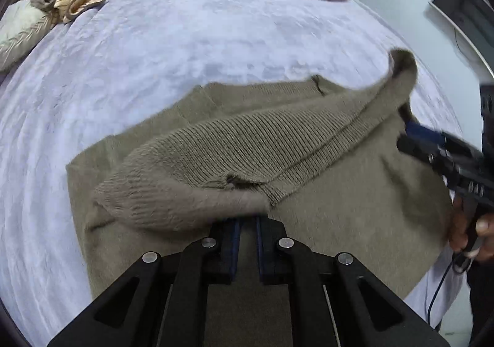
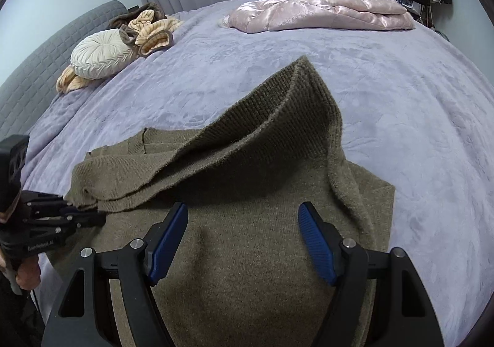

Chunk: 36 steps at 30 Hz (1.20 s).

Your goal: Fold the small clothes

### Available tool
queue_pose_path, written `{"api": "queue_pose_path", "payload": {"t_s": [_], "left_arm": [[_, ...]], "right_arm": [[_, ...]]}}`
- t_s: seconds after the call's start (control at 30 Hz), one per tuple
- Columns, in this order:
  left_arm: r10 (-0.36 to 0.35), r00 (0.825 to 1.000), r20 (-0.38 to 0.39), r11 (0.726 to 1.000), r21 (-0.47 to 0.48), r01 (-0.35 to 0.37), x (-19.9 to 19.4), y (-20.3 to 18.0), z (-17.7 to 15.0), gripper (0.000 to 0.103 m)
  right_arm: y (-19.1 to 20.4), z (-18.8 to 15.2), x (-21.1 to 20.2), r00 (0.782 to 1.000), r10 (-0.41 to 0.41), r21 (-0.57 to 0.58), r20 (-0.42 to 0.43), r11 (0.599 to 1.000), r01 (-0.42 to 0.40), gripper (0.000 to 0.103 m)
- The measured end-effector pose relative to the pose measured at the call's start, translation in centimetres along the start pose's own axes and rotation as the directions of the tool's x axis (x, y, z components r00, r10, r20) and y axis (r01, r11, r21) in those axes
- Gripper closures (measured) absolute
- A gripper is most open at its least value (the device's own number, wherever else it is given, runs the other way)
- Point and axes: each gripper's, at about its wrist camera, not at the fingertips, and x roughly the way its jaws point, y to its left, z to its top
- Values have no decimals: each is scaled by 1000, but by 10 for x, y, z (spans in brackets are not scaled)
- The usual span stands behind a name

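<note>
Garment: olive knit sweater (image 2: 247, 254) on the lavender bed (image 2: 401, 100), ribbed edge lifted.
Left gripper (image 1: 247, 220): fingers pinching that edge.
Right gripper (image 2: 244, 242): fingers spread, holding nothing.
Advice: carry the edge across level, then smooth.
Surroundings: pink quilt (image 2: 324, 10), round cushion (image 2: 98, 53), well apart; nothing obstructs.

Bed (image 2: 278, 75) w/ sweater (image 2: 247, 254), quilt (image 2: 324, 10), cushion (image 2: 98, 53), clothes (image 2: 151, 29).
</note>
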Motion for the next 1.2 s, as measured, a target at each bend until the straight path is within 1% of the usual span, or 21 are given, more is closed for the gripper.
{"api": "queue_pose_path", "payload": {"t_s": [0.07,0.13,0.2,0.23,0.33,0.4,0.43,0.47,0.53,0.6,0.67,0.7,0.73,0.8,0.83,0.9,0.97,1.03,1.1,1.17,1.2], "left_arm": [[24,997,67,991,-130,-16,-9,27,19,93],[3,993,115,962,-273,29,-18,56,28,93],[-34,989,142,929,-360,84,-26,77,27,93],[-33,988,149,926,-368,86,-30,81,24,93],[9,988,153,941,-336,44,-37,77,10,93],[-25,992,127,954,-293,61,-33,66,3,93],[-30,994,108,963,-263,57,-27,57,3,93],[-17,995,95,973,-229,39,-22,49,3,93],[73,994,78,987,-148,-61,-11,29,8,93],[102,994,49,988,-122,-95,7,26,16,93],[129,992,1,979,-161,-127,28,39,20,93],[117,993,4,976,-186,-114,32,47,19,93],[95,995,26,974,-209,-88,32,54,17,93],[85,995,56,971,-228,-70,28,60,12,93],[88,993,73,972,-226,-69,26,61,9,93],[89,991,98,974,-219,-66,24,63,5,93],[80,991,111,972,-230,-52,22,65,4,93],[115,987,113,968,-235,-86,16,62,5,93],[170,976,136,968,-211,-139,5,53,6,93],[192,970,147,968,-191,-162,-1,48,10,93],[212,968,138,964,-190,-184,0,47,12,93]], "right_arm": [[-1,4,-1,1000,-8,1,5,1000,8,26],[-4,7,-2,1000,-23,-3,6,1000,23,26],[-6,10,-1,999,-39,-8,3,999,39,26],[-8,11,-1,999,-44,-7,3,999,44,26],[-13,15,-1,999,-47,11,9,999,47,26],[-12,20,4,999,-51,12,2,999,51,26],[-9,23,10,998,-59,7,-7,998,59,26],[-6,25,15,998,-67,0,-13,998,67,26],[4,30,26,995,-92,-19,-25,996,91,26],[10,35,37,992,-124,-33,-30,992,123,26],[8,38,47,990,-133,-22,-51,991,132,26],[3,38,51,989,-138,-9,-59,990,138,26],[-3,37,52,987,-147,5,-60,989,147,26],[-16,35,53,980,-187,28,-62,981,189,26],[-24,33,53,980,-187,49,-64,980,191,26],[-38,30,52,989,-137,102,-57,985,143,26],[-40,29,52,990,-134,103,-53,985,139,26],[-36,30,50,986,-161,92,-53,982,165,26],[-26,33,44,980,-197,78,-29,977,199,26],[-17,38,39,979,-202,64,1,977,201,26],[-12,40,40,980,-201,57,3,978,200,26]]}}
